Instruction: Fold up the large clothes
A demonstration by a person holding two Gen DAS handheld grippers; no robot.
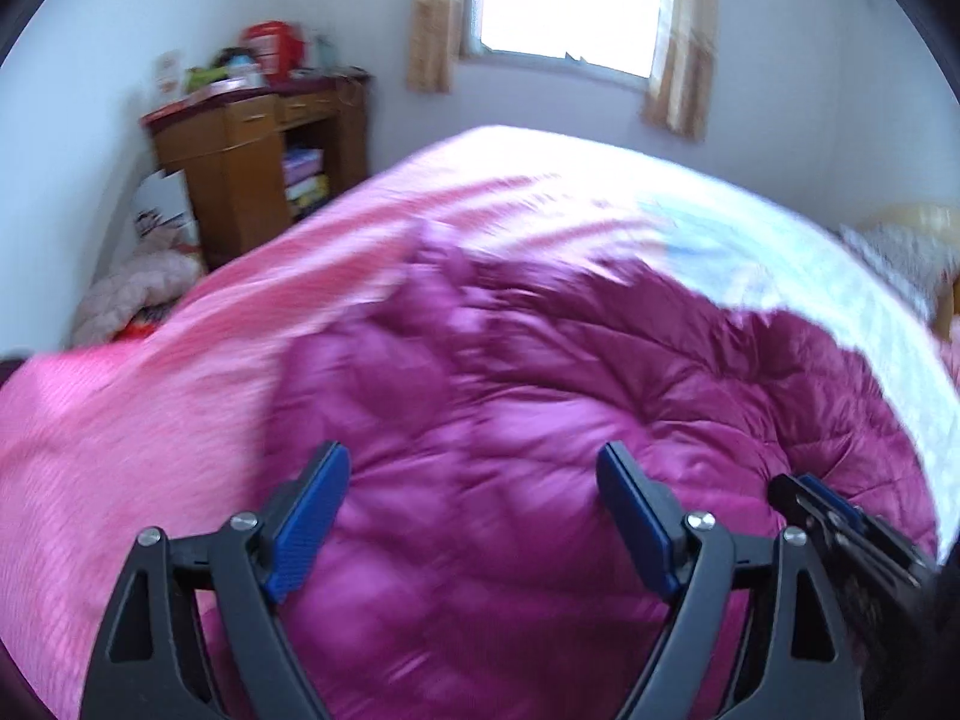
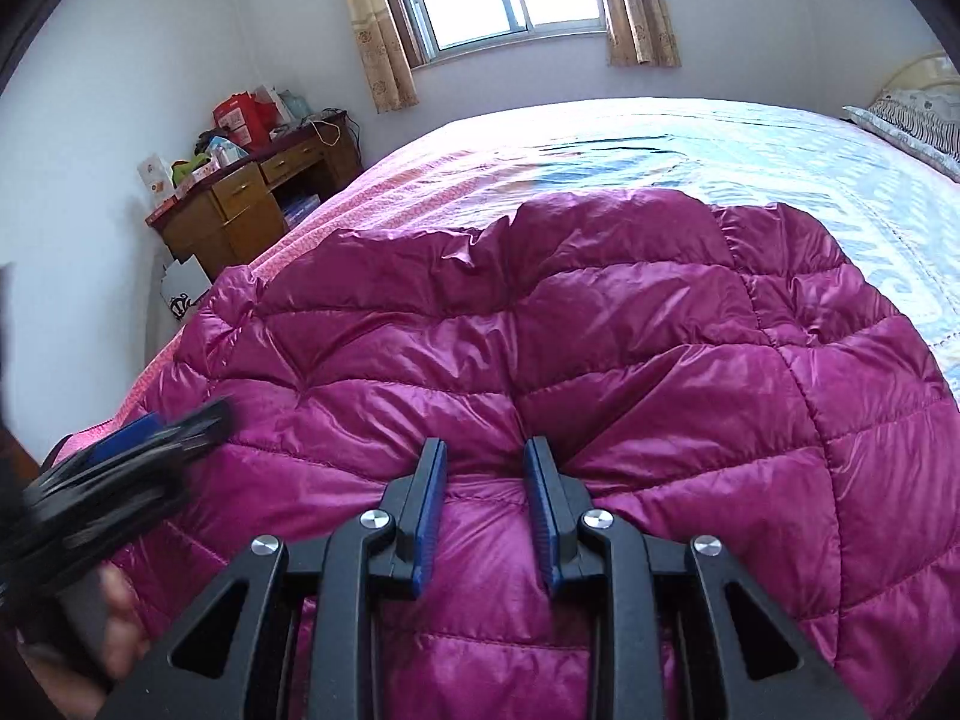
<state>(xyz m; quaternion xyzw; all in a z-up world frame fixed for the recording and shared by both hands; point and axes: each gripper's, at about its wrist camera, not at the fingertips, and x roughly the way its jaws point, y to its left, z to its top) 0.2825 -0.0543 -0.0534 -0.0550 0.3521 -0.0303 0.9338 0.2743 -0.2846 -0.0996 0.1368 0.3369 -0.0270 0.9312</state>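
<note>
I see the wooden desk (image 2: 252,204) at ten o'clock. The magenta quilted down jacket (image 2: 570,360) lies spread on the bed (image 2: 750,144), centre frame. My left gripper (image 1: 474,492) stands wide, nothing between its pads. My right gripper (image 2: 485,456), jaws narrow, pinches a puffed fold of the jacket.

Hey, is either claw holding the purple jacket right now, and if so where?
The right claw pinches a raised fold of the purple jacket near its close edge. The left claw is open, holding nothing.
</note>
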